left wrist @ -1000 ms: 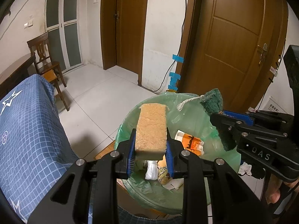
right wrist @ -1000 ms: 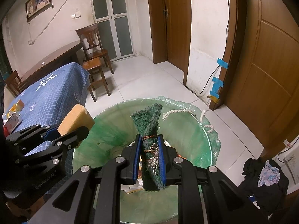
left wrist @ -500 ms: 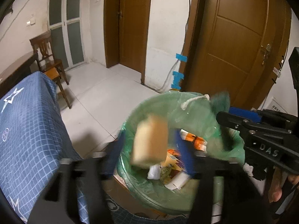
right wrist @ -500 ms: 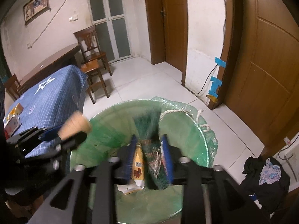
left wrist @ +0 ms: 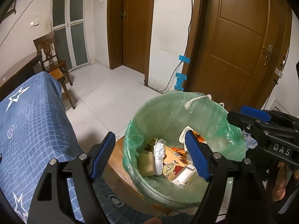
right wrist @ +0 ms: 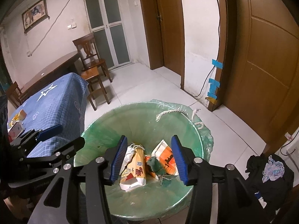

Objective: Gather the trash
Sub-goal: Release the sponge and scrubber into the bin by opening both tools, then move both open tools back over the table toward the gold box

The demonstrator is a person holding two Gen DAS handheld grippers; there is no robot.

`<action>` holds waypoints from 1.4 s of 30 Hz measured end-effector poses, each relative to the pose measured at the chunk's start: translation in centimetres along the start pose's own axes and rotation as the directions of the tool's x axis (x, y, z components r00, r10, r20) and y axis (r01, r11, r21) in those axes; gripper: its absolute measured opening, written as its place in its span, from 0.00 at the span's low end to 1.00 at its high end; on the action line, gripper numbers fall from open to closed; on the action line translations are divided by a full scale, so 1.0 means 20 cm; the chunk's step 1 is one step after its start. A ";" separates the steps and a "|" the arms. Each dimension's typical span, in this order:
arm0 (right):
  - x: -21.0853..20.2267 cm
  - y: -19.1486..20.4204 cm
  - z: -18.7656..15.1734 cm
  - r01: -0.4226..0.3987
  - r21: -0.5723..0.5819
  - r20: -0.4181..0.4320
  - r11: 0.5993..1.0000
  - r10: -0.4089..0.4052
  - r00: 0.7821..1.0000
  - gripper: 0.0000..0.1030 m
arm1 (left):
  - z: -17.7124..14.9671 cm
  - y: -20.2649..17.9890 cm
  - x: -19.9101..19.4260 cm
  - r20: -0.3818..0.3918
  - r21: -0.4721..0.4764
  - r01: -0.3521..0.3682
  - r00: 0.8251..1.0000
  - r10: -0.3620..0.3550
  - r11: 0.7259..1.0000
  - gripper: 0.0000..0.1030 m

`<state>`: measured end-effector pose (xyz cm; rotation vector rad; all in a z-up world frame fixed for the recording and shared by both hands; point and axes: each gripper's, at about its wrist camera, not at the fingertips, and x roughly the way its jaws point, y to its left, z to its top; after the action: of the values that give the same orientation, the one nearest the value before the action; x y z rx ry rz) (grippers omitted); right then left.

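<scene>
Green-lined round plastic trash bin (right wrist: 198,134) sits dead ahead at twelve o'clock under both my hand-held grippers, left (left wrist: 149,154) and right (right wrist: 148,157): jaws opening, nothing between them. Tan sponge (left wrist: 146,161) and green scouring pad (right wrist: 157,166) lie inside. Remaining trash on blue-clothed bench (right wrist: 56,104), nine o'clock, nearer my left.

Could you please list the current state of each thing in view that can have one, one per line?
Left gripper: jaws opening, nothing between them, above the bin.
Right gripper: jaws opening, nothing between them, above the bin.
Trash bin: open-topped, green liner in place, partly filled.
Yellow sponge: lying in the bin.
Green scouring pad: lying in the bin on the cartons.
Right-hand brown door: shut.
Glass double door: shut.
</scene>
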<state>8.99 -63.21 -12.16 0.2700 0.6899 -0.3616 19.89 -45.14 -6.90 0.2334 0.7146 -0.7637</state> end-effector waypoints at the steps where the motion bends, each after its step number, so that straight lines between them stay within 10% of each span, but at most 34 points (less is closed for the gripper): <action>1: -0.03 0.01 -0.01 -0.008 -0.004 0.014 1.000 0.008 1.000 0.55 | 0.00 0.01 -0.02 0.006 0.000 -0.002 1.000 0.002 1.000 0.71; 17: -0.38 0.75 -0.28 -0.301 -0.202 0.118 0.932 0.328 0.937 0.85 | -0.28 0.62 -0.77 0.170 -0.117 -0.109 0.977 0.128 0.987 0.74; 28: -0.41 1.24 -0.39 -0.429 -0.307 0.013 0.850 0.454 0.891 0.91 | -0.59 1.30 -1.11 0.068 -0.193 -0.315 0.941 0.333 0.929 0.76; 36: -0.32 1.41 -0.47 -0.503 -0.276 -0.067 0.819 0.506 0.860 0.91 | -0.87 2.05 -1.31 -0.094 -0.296 -0.540 0.837 0.539 0.788 0.76; 42: -0.25 1.55 -0.49 -0.539 -0.296 -0.114 0.789 0.531 0.839 0.91 | -0.94 2.22 -1.23 -0.174 -0.219 -0.518 0.855 0.489 0.827 0.75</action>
<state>12.61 -30.47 -12.36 0.1525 0.6535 0.3037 29.19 8.20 -6.91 0.2149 0.8046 -0.1441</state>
